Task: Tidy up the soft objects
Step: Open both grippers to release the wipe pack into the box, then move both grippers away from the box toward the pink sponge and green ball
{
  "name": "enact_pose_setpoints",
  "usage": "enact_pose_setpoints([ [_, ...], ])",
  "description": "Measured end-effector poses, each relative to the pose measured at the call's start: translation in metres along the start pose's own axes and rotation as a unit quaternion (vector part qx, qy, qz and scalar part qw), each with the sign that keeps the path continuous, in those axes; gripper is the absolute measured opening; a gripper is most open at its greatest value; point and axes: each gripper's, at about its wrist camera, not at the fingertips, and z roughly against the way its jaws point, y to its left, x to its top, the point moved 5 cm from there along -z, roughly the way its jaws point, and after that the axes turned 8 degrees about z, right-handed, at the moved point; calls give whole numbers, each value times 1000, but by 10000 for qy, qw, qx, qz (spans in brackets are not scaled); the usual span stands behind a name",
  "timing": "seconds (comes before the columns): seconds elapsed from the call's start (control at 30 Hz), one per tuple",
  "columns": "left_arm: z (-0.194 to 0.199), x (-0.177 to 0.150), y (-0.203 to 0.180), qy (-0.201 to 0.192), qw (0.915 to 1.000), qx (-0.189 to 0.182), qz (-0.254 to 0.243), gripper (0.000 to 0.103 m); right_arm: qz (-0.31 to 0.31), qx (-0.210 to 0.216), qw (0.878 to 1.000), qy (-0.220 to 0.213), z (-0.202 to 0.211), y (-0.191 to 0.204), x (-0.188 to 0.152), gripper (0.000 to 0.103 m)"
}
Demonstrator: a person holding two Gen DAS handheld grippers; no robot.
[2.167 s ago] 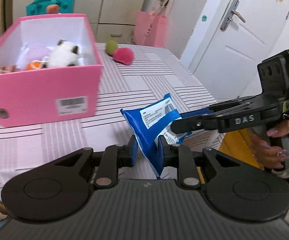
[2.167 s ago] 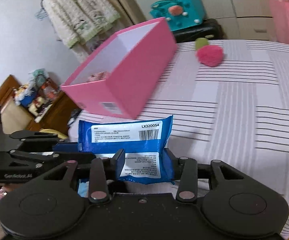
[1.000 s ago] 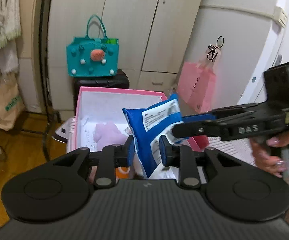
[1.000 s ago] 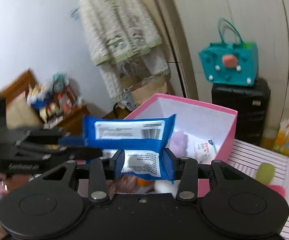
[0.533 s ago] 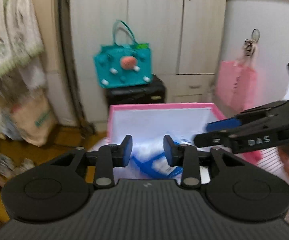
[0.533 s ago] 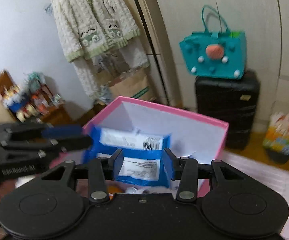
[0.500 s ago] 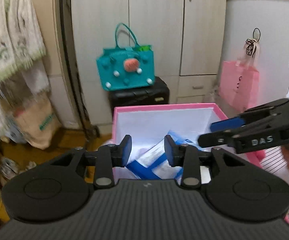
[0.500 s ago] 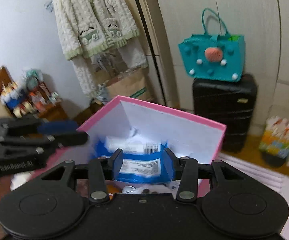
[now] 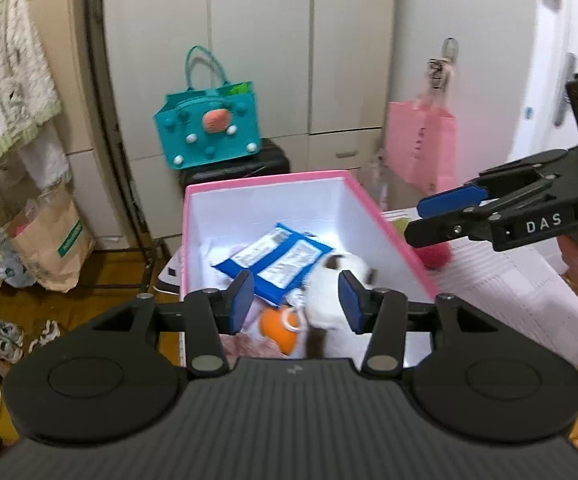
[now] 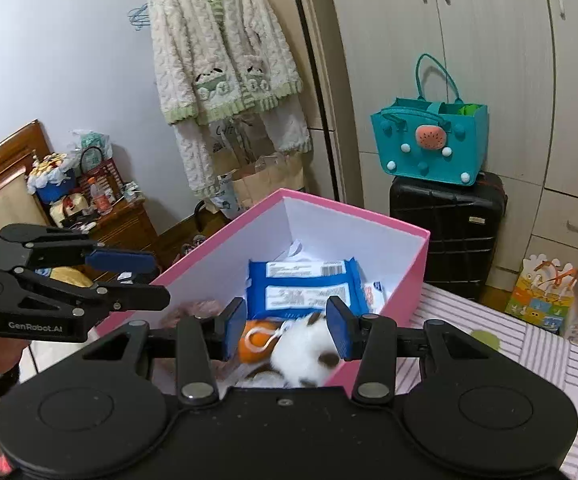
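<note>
Right wrist alone shows the hanging cardigan (image 10: 225, 52) whole

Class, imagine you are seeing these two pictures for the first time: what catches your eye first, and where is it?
The open pink box in the middle draws the eye, with a blue packet lying inside on top of a white plush toy and an orange ball. Behind it, a teal bag sits on a black suitcase.

Both wrist views — above pink box (image 9: 266, 189)
</note>
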Motion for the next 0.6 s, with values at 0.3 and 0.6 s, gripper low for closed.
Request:
enact_pose_setpoints([
  [0.3,53,-19,-44,340,9976,-492,-349,52,-64,206,9997,139,60,22,-28,50],
  [0.6,64,-57,-81,838,9919,-699,-646,55,164,82,9992,361,106,33,-77,52],
])
